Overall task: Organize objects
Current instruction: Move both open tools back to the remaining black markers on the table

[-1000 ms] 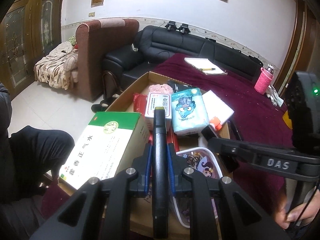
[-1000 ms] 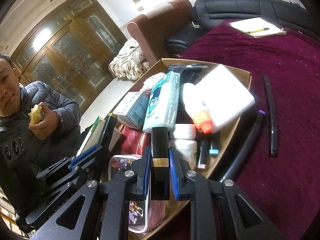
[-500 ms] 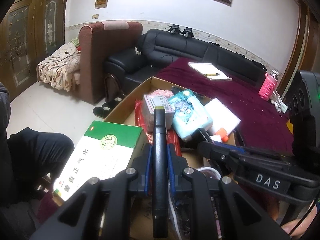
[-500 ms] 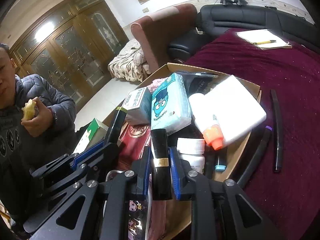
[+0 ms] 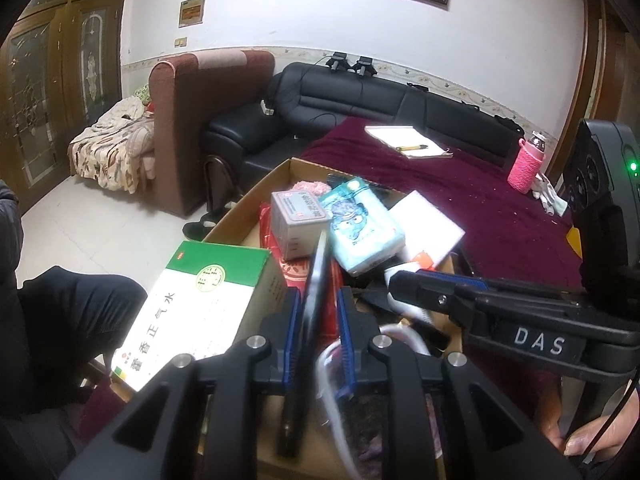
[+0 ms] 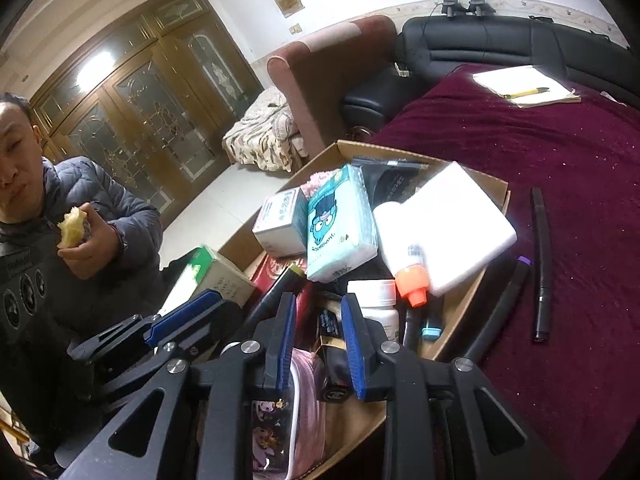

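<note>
My left gripper [image 5: 318, 312] is opening, a slanted black pen [image 5: 308, 320] loose between its pads at lower centre. My right gripper [image 6: 316, 316] is opening too, a black tube [image 6: 332, 354] dropping into the cardboard box [image 6: 460, 312].

light: bright indoor | glare: white box [image 6: 460, 224] | blur: falling pen [image 5: 310, 304] | edges: fisheye-dark

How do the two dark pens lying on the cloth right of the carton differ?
The slim black pen is thinner and dark along its whole length; the purple-tipped marker is thicker, with a purple band at its far end. The slim black pen lies well clear of the carton; the purple-tipped marker lies close alongside its wall. Both lie flat on the maroon cloth, outside the carton.
</note>
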Motion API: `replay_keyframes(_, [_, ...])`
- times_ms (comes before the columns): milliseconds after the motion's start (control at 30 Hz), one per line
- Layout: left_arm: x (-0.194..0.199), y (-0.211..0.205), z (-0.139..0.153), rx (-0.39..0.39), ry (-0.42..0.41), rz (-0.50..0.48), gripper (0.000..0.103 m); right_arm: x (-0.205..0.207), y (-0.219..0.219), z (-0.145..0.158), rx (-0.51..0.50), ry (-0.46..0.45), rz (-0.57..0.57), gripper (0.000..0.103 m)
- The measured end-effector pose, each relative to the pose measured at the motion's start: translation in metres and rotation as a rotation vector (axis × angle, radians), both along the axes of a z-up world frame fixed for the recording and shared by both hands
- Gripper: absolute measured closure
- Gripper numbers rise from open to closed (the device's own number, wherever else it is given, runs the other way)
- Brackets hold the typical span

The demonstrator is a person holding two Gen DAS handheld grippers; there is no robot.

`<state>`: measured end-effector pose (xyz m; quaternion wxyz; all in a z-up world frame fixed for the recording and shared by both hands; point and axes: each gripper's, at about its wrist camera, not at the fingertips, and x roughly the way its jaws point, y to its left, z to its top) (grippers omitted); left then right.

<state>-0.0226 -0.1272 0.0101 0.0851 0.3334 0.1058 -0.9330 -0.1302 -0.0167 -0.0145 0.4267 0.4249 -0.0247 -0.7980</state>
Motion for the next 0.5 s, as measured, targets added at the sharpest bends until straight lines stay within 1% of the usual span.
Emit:
replay_keyframes(33, [0.001, 0.001, 0.001, 0.0, 0.002, -0.004, 0.085, 0.0, 0.003, 0.002, -0.006, 0.002, -0.003, 0.076])
replay_keyframes(133, [0.004, 0.004, 0.004, -0.005, 0.008, -0.006, 0.075, -0.002, 0.017, 0.006, -0.028, -0.008, -0.021, 0.074])
replay_keyframes(233, [0.006, 0.007, 0.01, -0.011, 0.017, -0.013, 0.075, -0.009, 0.043, 0.012, -0.06, -0.024, -0.063, 0.071])
replay_keyframes(333, [0.007, 0.013, 0.016, -0.014, 0.026, -0.032, 0.075, -0.019, 0.078, 0.018, -0.083, -0.036, -0.132, 0.064])
replay_keyframes(400, [0.006, 0.019, 0.02, 0.0, 0.028, -0.061, 0.075, -0.027, 0.105, 0.018, -0.103, -0.051, -0.187, 0.06])
replay_keyframes(500, [0.002, 0.036, 0.023, 0.028, 0.014, -0.144, 0.075, -0.037, 0.138, 0.016, -0.133, -0.074, -0.26, 0.054])
